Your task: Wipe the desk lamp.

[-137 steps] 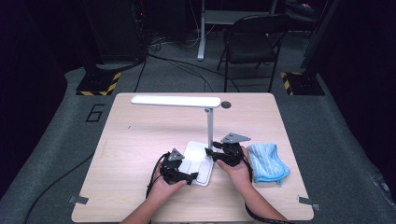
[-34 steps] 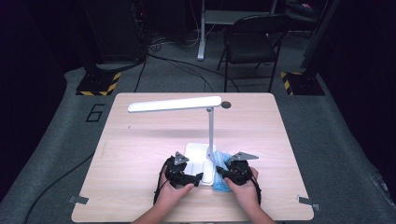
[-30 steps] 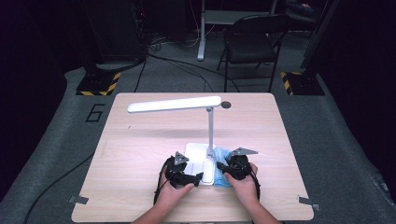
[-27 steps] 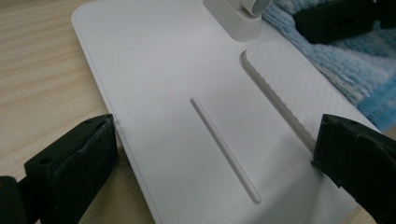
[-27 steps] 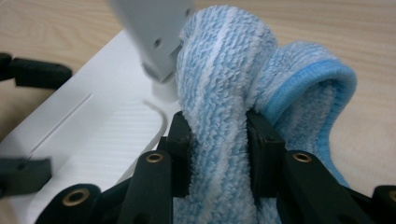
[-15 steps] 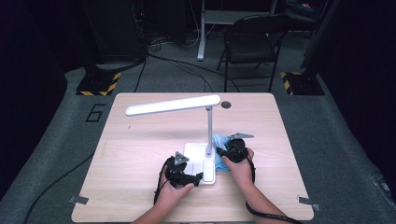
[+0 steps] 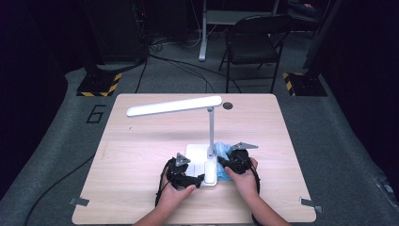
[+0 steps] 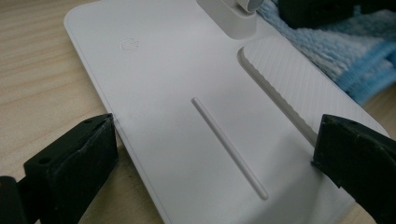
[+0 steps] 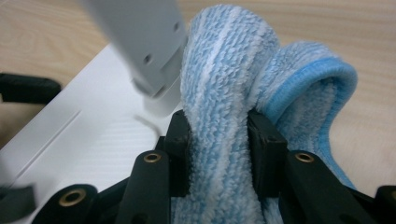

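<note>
Blue cloth point(image 9: 219, 107) in jaws (by lamp post point(image 9: 140, 42))

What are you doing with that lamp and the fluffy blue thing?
A person is cleaning a white desk lamp on a wooden table. The left gripper grips the lamp's flat base by its two edges, keeping it steady. The right gripper is shut on a folded blue cloth and presses it against the bottom of the lamp's post, where the post meets the base.
</note>
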A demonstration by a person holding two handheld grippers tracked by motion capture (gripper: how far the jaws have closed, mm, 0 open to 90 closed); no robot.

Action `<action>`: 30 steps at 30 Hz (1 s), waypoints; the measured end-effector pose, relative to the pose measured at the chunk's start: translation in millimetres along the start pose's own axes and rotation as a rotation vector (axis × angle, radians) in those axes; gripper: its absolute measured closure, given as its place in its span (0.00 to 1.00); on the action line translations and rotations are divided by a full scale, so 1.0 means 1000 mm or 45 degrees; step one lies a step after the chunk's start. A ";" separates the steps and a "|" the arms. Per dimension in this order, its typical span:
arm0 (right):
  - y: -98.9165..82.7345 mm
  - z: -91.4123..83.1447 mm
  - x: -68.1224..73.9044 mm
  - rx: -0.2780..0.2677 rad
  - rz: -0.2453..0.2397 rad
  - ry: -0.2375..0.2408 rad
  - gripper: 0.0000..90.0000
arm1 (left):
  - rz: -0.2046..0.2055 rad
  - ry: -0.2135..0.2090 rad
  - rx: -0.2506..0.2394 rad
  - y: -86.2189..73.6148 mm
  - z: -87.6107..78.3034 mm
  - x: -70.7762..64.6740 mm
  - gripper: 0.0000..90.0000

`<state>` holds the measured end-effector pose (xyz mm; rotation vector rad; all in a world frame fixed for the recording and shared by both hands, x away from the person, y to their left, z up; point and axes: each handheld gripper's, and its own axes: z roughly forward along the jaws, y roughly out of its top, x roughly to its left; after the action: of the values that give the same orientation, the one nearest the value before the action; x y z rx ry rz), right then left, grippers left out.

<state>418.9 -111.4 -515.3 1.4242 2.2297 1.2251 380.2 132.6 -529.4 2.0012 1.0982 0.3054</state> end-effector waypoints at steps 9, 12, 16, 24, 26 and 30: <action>-0.031 -0.027 0.019 0.009 -0.003 0.078 0.72 | -0.011 0.015 -0.001 0.001 0.001 -0.001 0.00; -0.036 -0.033 0.021 0.031 0.012 0.127 0.72 | -0.026 0.019 -0.010 0.001 0.002 -0.001 0.00; -0.034 -0.036 0.012 0.039 0.071 0.185 0.73 | -0.025 0.018 -0.009 0.001 0.002 -0.001 0.00; -0.023 -0.026 0.006 0.009 0.093 0.138 0.73 | -0.024 0.018 -0.009 0.001 0.002 -0.001 0.00; -0.021 -0.023 0.006 -0.003 0.061 0.120 0.73 | -0.024 0.018 -0.010 0.001 0.002 -0.001 0.00; -0.016 -0.019 0.001 -0.011 0.068 0.106 0.73 | -0.024 0.018 -0.010 0.001 0.002 -0.001 0.00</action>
<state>397.6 -123.7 -515.3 1.4644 2.2502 1.3335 381.2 130.1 -529.6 1.9835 1.1227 0.3134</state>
